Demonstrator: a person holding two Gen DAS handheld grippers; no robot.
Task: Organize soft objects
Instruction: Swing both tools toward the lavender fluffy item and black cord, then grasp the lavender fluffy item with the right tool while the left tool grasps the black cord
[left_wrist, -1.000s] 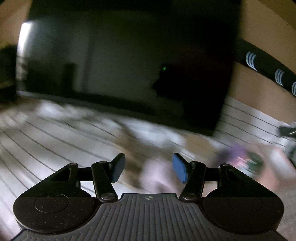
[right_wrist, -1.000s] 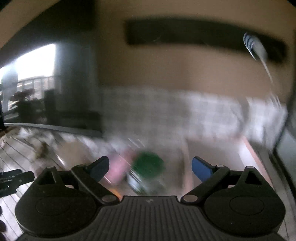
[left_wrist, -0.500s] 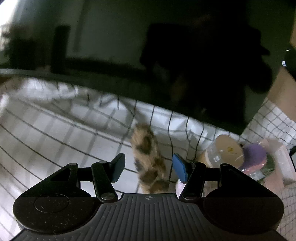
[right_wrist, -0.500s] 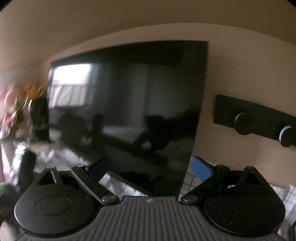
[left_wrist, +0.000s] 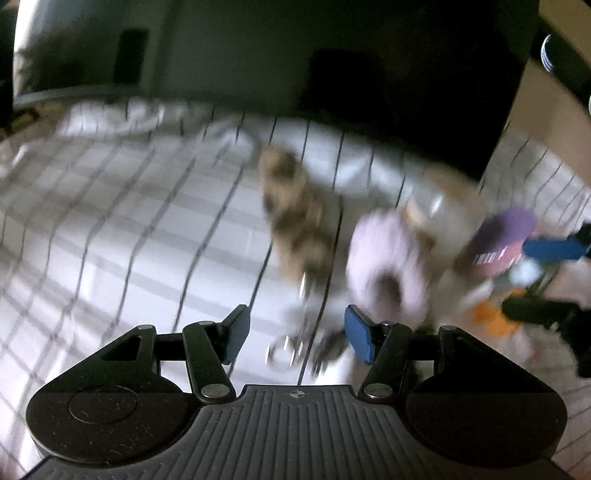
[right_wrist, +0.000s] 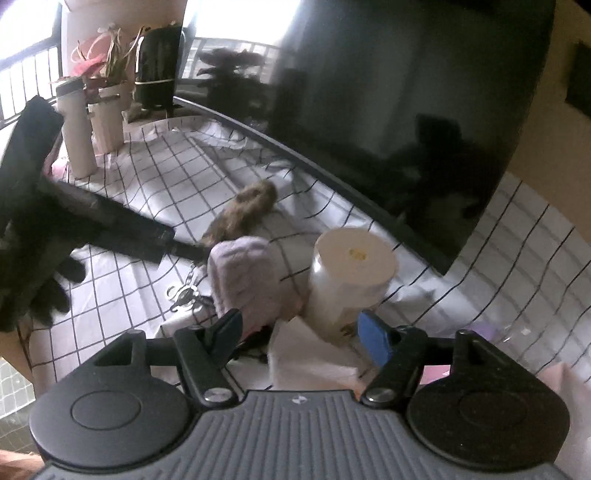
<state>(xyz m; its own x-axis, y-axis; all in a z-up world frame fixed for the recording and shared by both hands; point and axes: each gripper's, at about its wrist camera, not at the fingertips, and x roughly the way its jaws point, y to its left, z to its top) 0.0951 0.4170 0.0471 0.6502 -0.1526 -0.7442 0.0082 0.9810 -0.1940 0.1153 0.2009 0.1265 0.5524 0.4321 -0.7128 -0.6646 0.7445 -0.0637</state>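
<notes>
A brown spotted fur tail (left_wrist: 295, 218) with a metal key ring (left_wrist: 291, 343) lies on the checked cloth (left_wrist: 129, 229). It also shows in the right wrist view (right_wrist: 247, 214). A pale lilac fuzzy item (left_wrist: 388, 258) lies right of it and shows in the right wrist view (right_wrist: 243, 277). My left gripper (left_wrist: 295, 338) is open and empty, just above the key ring. In the right wrist view the left gripper (right_wrist: 177, 247) reaches toward the tail. My right gripper (right_wrist: 301, 332) is open and empty, near the lilac item and a white jar (right_wrist: 347, 280).
A large dark screen (right_wrist: 406, 110) stands at the back of the table. White vases with plants (right_wrist: 99, 110) stand at the far left. A purple-lidded container (left_wrist: 506, 236) and an orange thing (left_wrist: 491, 321) lie at the right. A white box (right_wrist: 310, 358) lies under the right gripper.
Both grippers have swung down toward the cloth. The left one has moved closer to the fur tail. The right one turned from the screen toward the lilac item and jar.
</notes>
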